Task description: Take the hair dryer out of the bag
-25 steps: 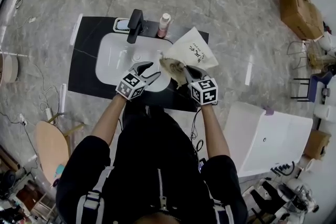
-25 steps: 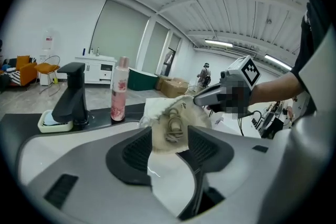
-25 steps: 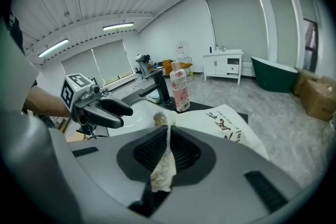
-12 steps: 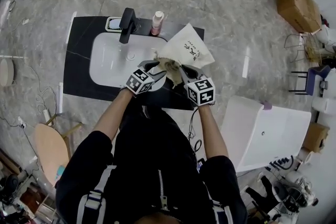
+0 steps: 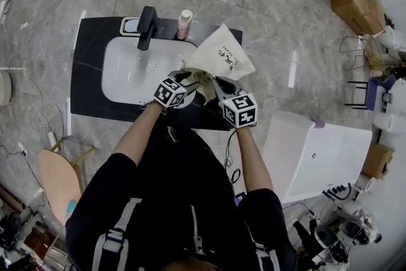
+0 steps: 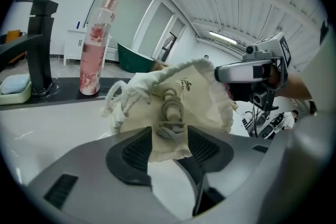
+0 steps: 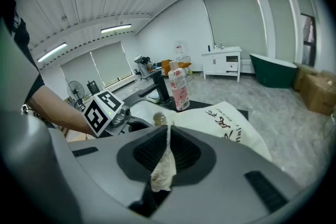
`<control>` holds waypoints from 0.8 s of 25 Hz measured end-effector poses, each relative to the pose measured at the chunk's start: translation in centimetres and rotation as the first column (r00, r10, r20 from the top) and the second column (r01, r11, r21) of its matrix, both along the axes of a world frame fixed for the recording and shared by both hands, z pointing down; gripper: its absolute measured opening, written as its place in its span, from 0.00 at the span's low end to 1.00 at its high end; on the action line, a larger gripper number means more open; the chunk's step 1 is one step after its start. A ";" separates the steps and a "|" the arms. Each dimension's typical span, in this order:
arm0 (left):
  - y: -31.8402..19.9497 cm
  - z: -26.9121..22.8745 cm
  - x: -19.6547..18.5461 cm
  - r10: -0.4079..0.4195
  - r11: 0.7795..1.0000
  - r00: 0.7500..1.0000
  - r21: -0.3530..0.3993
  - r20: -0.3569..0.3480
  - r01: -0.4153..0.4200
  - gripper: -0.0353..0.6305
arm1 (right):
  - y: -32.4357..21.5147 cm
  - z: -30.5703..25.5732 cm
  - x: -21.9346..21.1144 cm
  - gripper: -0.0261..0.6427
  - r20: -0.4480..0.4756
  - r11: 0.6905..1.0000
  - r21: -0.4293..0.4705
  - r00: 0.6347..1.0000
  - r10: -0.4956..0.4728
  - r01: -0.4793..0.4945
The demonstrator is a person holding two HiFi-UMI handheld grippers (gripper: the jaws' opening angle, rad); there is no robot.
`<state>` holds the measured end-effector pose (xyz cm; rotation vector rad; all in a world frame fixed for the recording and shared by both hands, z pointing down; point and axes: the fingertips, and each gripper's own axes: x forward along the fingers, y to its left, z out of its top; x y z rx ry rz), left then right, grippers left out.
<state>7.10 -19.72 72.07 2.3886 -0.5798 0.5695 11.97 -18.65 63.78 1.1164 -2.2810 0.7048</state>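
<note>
Right gripper (image 7: 167, 131) clamped on the rim of the bag (image 7: 226, 123); left gripper (image 6: 170, 136) spread at its mouth.
Cloth and a grey coiled cord (image 6: 170, 113) hang between the left jaws, seemingly unpressed. The dryer itself is hidden, probably inside. The bag lies on the counter (image 5: 85, 73), right of the basin (image 5: 127, 73).

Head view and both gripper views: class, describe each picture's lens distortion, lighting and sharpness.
Head view: even light, mild bending at the edges, drawstring bag sharp. Left gripper view: heavy fisheye, dark corners, bright ceiling strip light, close foreground soft. Right gripper view: same fisheye, ceiling lines bowed, the bag's pinched cloth slightly soft.
</note>
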 end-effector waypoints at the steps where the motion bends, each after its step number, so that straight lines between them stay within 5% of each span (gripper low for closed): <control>1: 0.0 0.2 0.3 0.004 1.000 1.000 -0.004 0.005 -0.004 0.40 | 0.1 0.0 0.0 0.08 0.000 1.000 -0.001 1.000 0.000 0.000; 20: 0.3 1.3 0.7 -0.060 0.995 0.998 -0.085 -0.016 0.058 0.26 | 0.3 0.2 0.4 0.08 -0.007 1.000 0.003 1.000 0.017 -0.017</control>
